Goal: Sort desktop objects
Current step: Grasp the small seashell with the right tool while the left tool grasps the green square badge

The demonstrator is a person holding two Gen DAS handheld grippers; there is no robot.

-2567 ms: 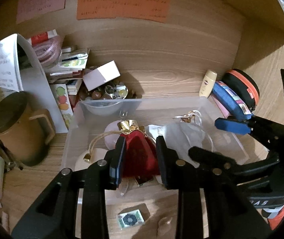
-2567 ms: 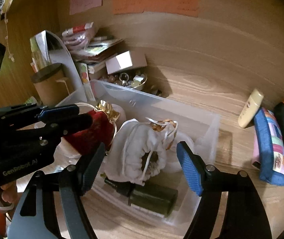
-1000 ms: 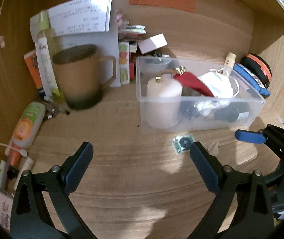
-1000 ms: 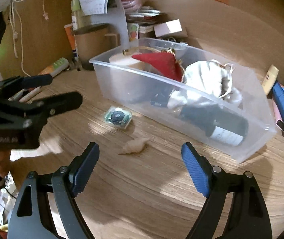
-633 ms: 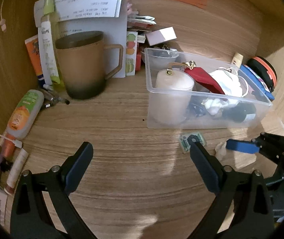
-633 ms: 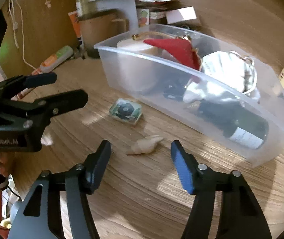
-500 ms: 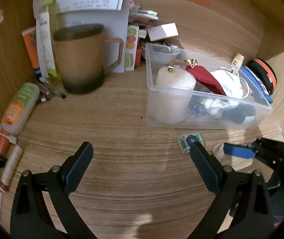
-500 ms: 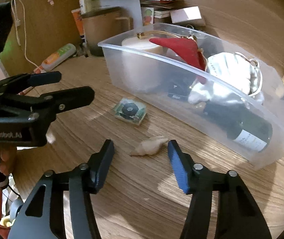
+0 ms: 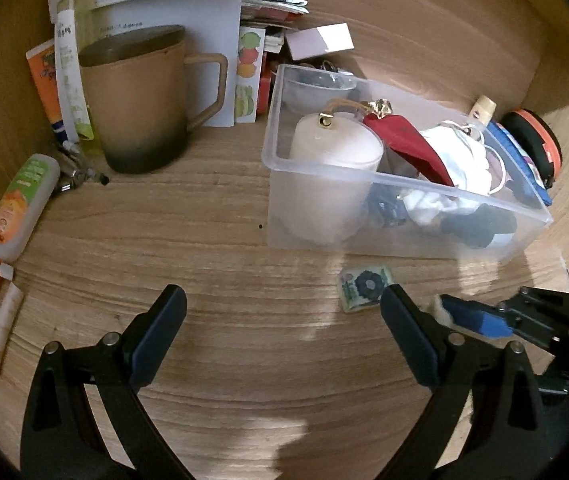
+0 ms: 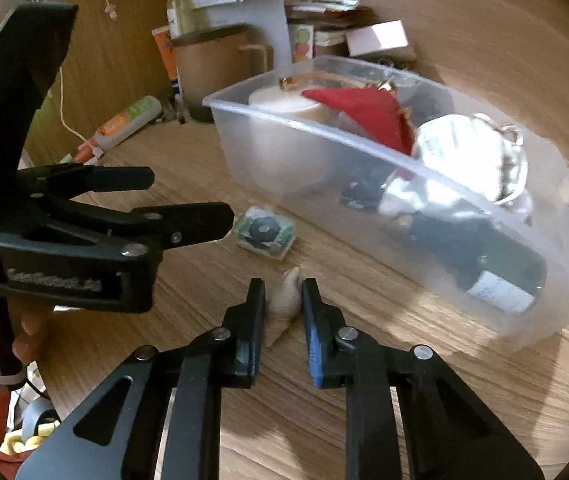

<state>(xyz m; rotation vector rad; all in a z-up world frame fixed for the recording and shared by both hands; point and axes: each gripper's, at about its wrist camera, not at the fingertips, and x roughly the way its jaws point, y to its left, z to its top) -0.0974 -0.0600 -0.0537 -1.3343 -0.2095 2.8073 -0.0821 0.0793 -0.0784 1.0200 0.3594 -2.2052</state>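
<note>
The right gripper [image 10: 283,300] angles down at the desk [image 10: 364,420], its jaws closed on the small shell [image 10: 284,300], which lies in front of the clear bin [image 10: 364,148]. A second ago these jaws stood wide around the shell (untouched then). The left gripper [image 9: 282,320] hovers wide open, holding nothing, beside the green packet [image 9: 366,287].

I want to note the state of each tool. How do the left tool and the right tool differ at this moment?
The left tool stands wide open with nothing between its fingers; the right tool is shut on the small pale shell. The left tool hangs above bare wood; the right tool is low at the desk. Both point downward in front of the clear bin.
</note>
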